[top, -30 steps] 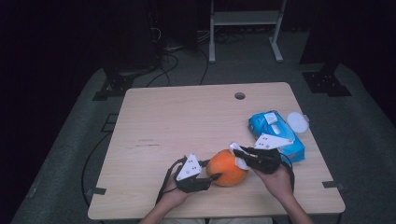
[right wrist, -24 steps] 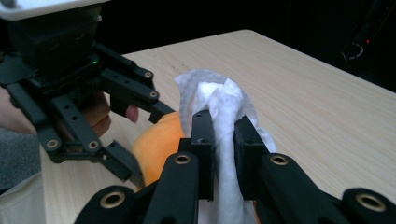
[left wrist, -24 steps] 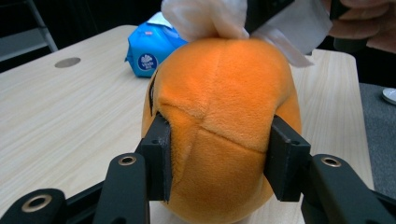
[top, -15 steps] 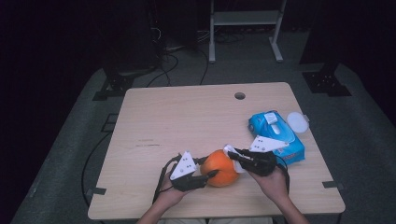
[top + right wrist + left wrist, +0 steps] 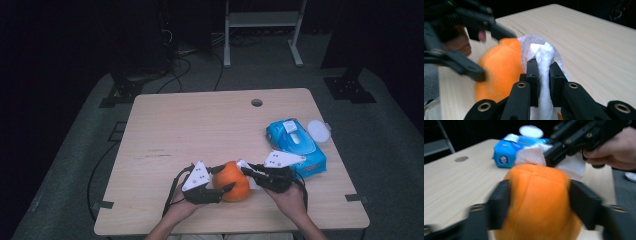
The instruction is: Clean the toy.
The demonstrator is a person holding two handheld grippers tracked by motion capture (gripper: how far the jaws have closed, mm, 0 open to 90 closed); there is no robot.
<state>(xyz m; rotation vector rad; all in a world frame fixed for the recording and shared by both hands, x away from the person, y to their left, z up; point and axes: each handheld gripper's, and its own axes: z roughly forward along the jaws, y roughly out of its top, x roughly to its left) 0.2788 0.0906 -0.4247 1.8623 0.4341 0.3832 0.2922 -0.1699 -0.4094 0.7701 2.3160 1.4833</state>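
An orange ball-like fruit lies near the front edge of the wooden table. My left gripper comes at it from the left. Its jaws have just been opening and now flank the orange, which sits between them. They are blurred, and I see no firm press. My right gripper is shut on a crumpled white wipe and holds it against the orange's right side.
A blue pack of wipes lies just right of my right hand, with a round white lid beside it at the table's right edge. A cable hole is at the back. Dark floor and stands surround the table.
My left gripper's jaws have spread apart around the orange, having been shut beside it. The right gripper with the wipe has barely shifted.
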